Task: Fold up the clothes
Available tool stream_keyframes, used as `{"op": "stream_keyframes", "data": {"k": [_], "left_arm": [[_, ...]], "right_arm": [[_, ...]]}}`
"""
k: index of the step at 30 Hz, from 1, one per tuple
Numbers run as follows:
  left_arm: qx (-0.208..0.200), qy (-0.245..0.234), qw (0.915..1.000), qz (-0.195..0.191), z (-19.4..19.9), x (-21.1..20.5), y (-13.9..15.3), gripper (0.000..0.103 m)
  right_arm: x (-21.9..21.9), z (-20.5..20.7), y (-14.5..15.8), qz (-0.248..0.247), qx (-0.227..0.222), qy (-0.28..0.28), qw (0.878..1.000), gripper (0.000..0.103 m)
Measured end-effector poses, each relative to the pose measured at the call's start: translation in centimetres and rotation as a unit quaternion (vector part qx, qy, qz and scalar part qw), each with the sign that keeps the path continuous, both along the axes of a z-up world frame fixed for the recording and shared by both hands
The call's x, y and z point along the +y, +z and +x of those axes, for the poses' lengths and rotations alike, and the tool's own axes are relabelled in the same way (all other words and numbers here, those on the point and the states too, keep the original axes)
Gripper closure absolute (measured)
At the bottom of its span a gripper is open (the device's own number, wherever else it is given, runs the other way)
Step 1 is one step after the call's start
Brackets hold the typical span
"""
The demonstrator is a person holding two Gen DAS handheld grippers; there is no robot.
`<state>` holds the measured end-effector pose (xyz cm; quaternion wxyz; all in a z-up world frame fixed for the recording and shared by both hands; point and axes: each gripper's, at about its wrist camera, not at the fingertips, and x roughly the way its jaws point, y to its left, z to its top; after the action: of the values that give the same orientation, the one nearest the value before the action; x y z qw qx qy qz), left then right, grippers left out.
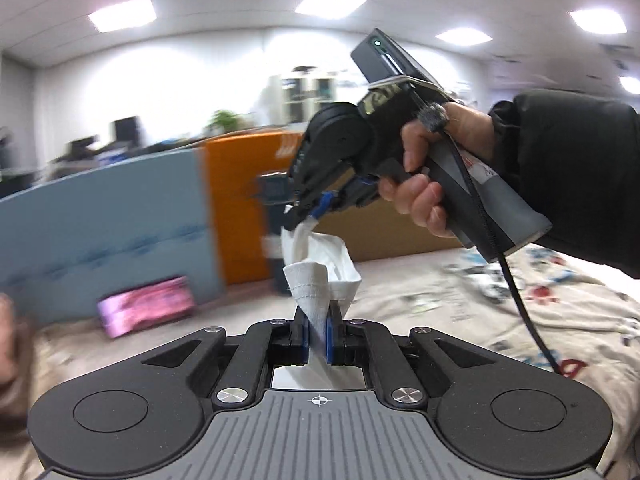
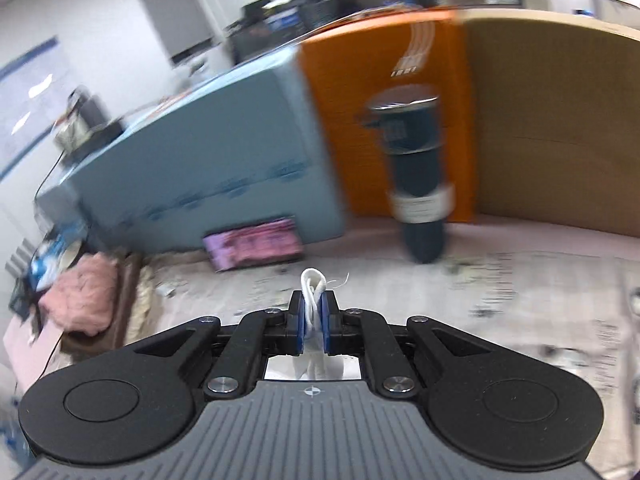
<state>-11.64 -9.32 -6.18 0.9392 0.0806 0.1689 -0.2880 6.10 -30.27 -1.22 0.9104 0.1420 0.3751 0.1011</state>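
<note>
A white garment point(image 1: 320, 268) hangs in the air between my two grippers, above a bed with a patterned sheet point(image 1: 440, 300). My left gripper point(image 1: 319, 330) is shut on a hemmed edge of it. In the left wrist view the right gripper point(image 1: 316, 210) sits higher and farther off, shut on another bunched part of the cloth. In the right wrist view my right gripper point(image 2: 313, 320) is shut on a small white fold of the garment point(image 2: 312, 282). Most of the garment hangs below the views, hidden.
A blue box point(image 2: 224, 160), an orange box point(image 2: 384, 92) and a cardboard panel point(image 2: 560, 120) stand along the far side. A dark blue cylinder point(image 2: 418, 176) stands in front of them. A pink packet point(image 2: 252, 246) lies on the bed. A pink fluffy cloth point(image 2: 84, 296) lies left.
</note>
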Motion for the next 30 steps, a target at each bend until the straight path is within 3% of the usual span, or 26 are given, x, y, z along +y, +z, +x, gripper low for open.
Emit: {"op": "stream_keyframes", "data": {"k": [4, 7, 11, 14, 16, 18, 20, 23, 26, 29, 30], "left_arm": [[0.041, 0.065, 0.9970, -0.009, 1.2, 4.0, -1.3, 0.097], [0.093, 0.085, 0.9918, -0.021, 2.2, 6.4, -3.8, 0.097], [0.162, 0.108, 0.9799, -0.042, 2.6, 9.4, -6.8, 0.097], [0.205, 0.119, 0.9705, -0.045, 2.3, 11.3, -8.3, 0.093], [0.230, 0.118, 0.9649, -0.045, 1.9, 12.2, -8.9, 0.087], [0.240, 0.125, 0.9618, -0.043, 1.8, 13.2, -9.2, 0.078], [0.232, 0.142, 0.9615, -0.038, 1.2, 14.1, -8.9, 0.070], [0.225, 0.176, 0.9581, -0.018, 0.5, 15.8, -8.4, 0.067], [0.210, 0.229, 0.9500, 0.032, -0.1, 18.2, -7.8, 0.066], [0.195, 0.299, 0.9289, 0.099, -1.2, 22.0, -6.8, 0.064], [0.185, 0.327, 0.9168, 0.134, -1.5, 23.4, -6.4, 0.061]], "right_arm": [[6.8, 3.0, -2.4, -0.026, 0.034, 0.038, 0.998, 0.095], [11.0, 5.2, -5.5, -0.048, 0.082, 0.067, 0.993, 0.095], [15.2, 7.2, -9.1, -0.094, 0.128, 0.074, 0.985, 0.095], [17.1, 7.4, -10.2, -0.115, 0.143, 0.082, 0.980, 0.094], [18.2, 7.3, -10.0, -0.130, 0.143, 0.088, 0.977, 0.083], [18.8, 6.9, -9.2, -0.129, 0.130, 0.098, 0.978, 0.057], [18.8, 6.1, -8.2, -0.115, 0.110, 0.108, 0.981, 0.050], [18.2, 5.4, -7.9, -0.087, 0.116, 0.115, 0.983, 0.042], [17.4, 4.3, -8.9, -0.056, 0.143, 0.122, 0.981, 0.042], [16.9, 3.0, -9.9, -0.026, 0.157, 0.128, 0.979, 0.042], [16.7, 2.5, -10.3, -0.017, 0.160, 0.130, 0.978, 0.042]]}}
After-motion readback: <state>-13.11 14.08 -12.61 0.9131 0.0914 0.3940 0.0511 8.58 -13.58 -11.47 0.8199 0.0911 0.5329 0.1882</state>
